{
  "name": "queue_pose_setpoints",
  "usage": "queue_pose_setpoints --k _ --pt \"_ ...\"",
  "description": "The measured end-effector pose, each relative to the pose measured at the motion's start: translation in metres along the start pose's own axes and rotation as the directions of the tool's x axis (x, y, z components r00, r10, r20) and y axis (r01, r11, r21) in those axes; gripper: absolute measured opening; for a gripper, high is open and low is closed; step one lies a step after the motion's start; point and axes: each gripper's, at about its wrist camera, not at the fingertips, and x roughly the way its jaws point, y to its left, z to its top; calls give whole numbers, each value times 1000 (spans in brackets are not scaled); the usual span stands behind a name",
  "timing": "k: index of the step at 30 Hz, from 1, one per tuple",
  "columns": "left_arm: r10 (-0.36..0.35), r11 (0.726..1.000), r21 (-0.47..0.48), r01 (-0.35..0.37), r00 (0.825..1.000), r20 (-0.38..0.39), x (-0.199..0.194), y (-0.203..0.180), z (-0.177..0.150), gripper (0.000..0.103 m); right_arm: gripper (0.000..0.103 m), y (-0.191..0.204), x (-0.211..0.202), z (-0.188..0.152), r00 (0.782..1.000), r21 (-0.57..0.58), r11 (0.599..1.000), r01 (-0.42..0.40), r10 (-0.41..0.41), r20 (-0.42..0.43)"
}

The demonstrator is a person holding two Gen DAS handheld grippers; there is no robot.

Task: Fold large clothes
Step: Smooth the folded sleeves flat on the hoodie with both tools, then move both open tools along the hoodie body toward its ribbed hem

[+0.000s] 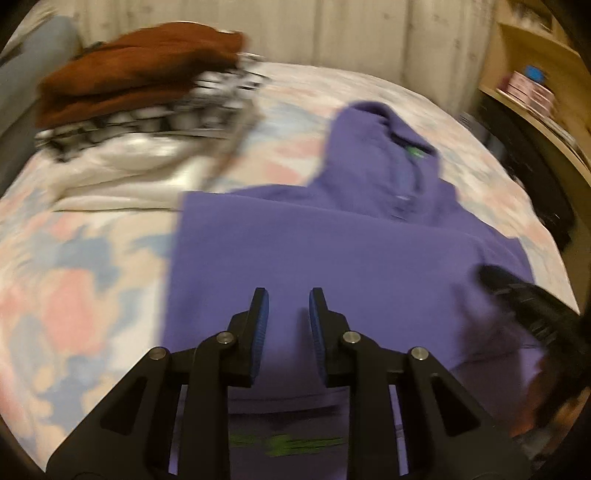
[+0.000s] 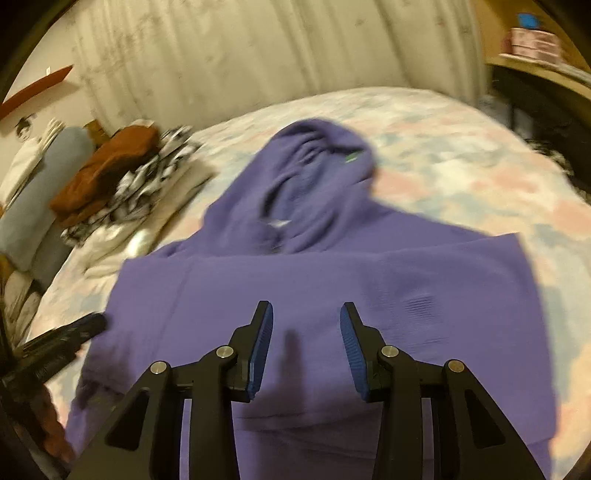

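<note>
Hoodie [image 1: 369, 266], purple, lies spread on the bed [image 1: 74, 288] with the pastel patchwork cover, its hood [image 1: 384, 147] pointing toward the pale curtain [image 1: 332, 33] and its body toward the person. Both sides look already turned in, so the body forms a fairly straight-edged panel below the hood; by my reading the side folds are done and the lengthwise fold, hem up toward the hood or hood down over the body, is still to come. That next move would call for both grippers to come down onto matching corners of the hoodie's near edge, pinch through all the layers, and carry them together so the panel stays square.

Left of the hoodie sits a stack of folded clothes [image 1: 140, 103], a rust-brown piece on top of a black-and-white patterned one and a white one, apart from the hoodie's edge.

Over the hoodie's left half, the left gripper [image 1: 288, 321] hovers with its blue pads a narrow gap apart and only purple cloth showing behind that gap; nothing is pinched. Over the right half, the right gripper [image 2: 306, 339] stands somewhat wider spread, likewise empty, its shadow on the fabric below. Whether either tip brushes the cloth I cannot tell through the blur.

Right of the hoodie, beyond the bed, a wooden shelf [image 1: 535, 74] holds small boxes.
</note>
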Motion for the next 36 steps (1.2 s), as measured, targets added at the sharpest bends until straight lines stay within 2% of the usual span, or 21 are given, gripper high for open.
queue_pose_setpoints --k 3,5,8,9,11,12,14,16,18,21,25,30,34,36 --pt "-50 999 0 50 997 -59 29 -18 5 20 38 29 14 -5 1000 -63 998 -10 9 -24" --pt "-27 1000 -12 26 996 -82 51 -19 8 20 38 40 30 -11 998 -101 995 -15 8 -70" --pt "30 1000 6 -30 999 -37 69 -11 15 20 35 33 46 -12 995 -101 995 6 -15 -97" --pt "59 998 10 -59 998 -26 74 -1 18 20 30 25 46 -9 996 -93 995 33 -41 -83" --pt "109 994 -10 -109 994 -14 77 18 21 20 27 6 47 -2 989 -81 988 128 -133 -58" --pt "124 992 -28 -124 992 -14 77 30 22 20 14 -7 45 0 984 -64 983 170 -173 -44" --pt "124 991 -55 -124 992 -14 78 51 24 20 0 -41 44 4 992 17 993 113 -112 -57" --pt "103 993 -52 -104 995 -12 76 62 23 19 0 -59 39 3 997 71 996 48 -44 -61" --pt "122 992 -19 -122 992 -10 73 60 21 19 0 -61 34 0 997 68 997 44 -40 -61" --pt "143 990 6 -143 989 -22 63 52 18 20 10 -56 24 -3 998 75 996 44 -40 -57" --pt "73 997 -19 -73 997 -27 35 41 10 20 13 -44 3 -5 998 81 997 14 -9 -57" --pt "7 1000 -1 -7 1000 -23 1 18 -7 20 14 -1 -23 -20 994 32 998 -47 50 -99" --pt "-43 999 -16 42 997 -70 -8 6 -29 20 16 33 -36 -40 984 8 994 -112 112 -139" --pt "-33 999 -15 31 994 -104 -8 3 -46 21 23 45 -40 -54 979 1 991 -131 130 -154"
